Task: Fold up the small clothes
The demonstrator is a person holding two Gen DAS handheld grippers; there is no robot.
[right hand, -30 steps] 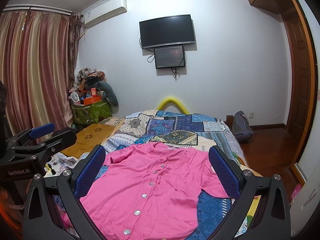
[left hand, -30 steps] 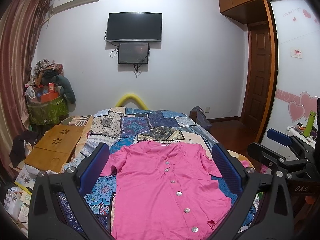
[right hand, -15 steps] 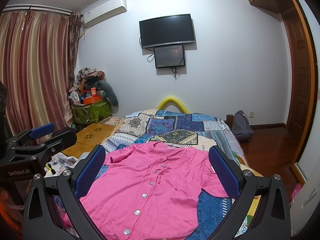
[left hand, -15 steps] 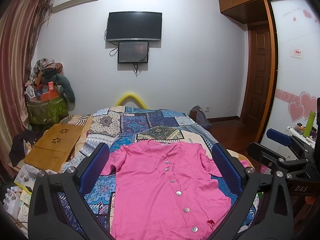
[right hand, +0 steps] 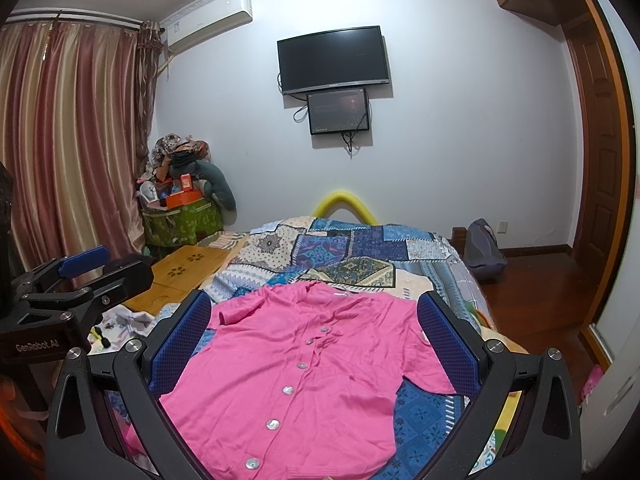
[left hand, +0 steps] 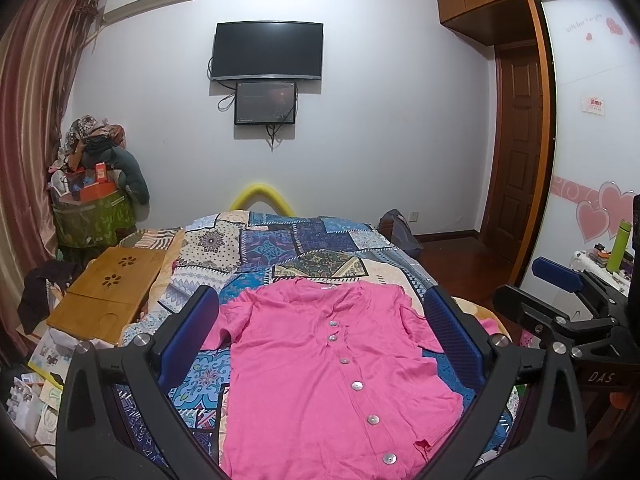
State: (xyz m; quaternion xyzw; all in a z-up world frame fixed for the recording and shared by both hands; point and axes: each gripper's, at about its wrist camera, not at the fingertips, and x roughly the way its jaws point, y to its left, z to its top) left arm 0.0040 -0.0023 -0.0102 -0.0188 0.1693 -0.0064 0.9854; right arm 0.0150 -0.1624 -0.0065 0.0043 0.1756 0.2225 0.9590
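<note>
Nothing moved: pink shirt [left hand: 320,364] flat on bed [left hand: 280,248], green basket [left hand: 94,220] heaped.

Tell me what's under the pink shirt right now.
The pink shirt lies flat, buttons up, on the patchwork bedspread, which shows around its edges. Whatever sits directly beneath the fabric is covered and cannot be seen.

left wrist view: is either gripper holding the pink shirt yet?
No. The pink shirt lies flat on the patchwork bedspread, both grippers' jaws wide open above it.

A bed [left hand: 280,248] with a patchwork quilt [right hand: 360,248] carries a pink buttoned shirt [left hand: 320,360] spread flat.
</note>
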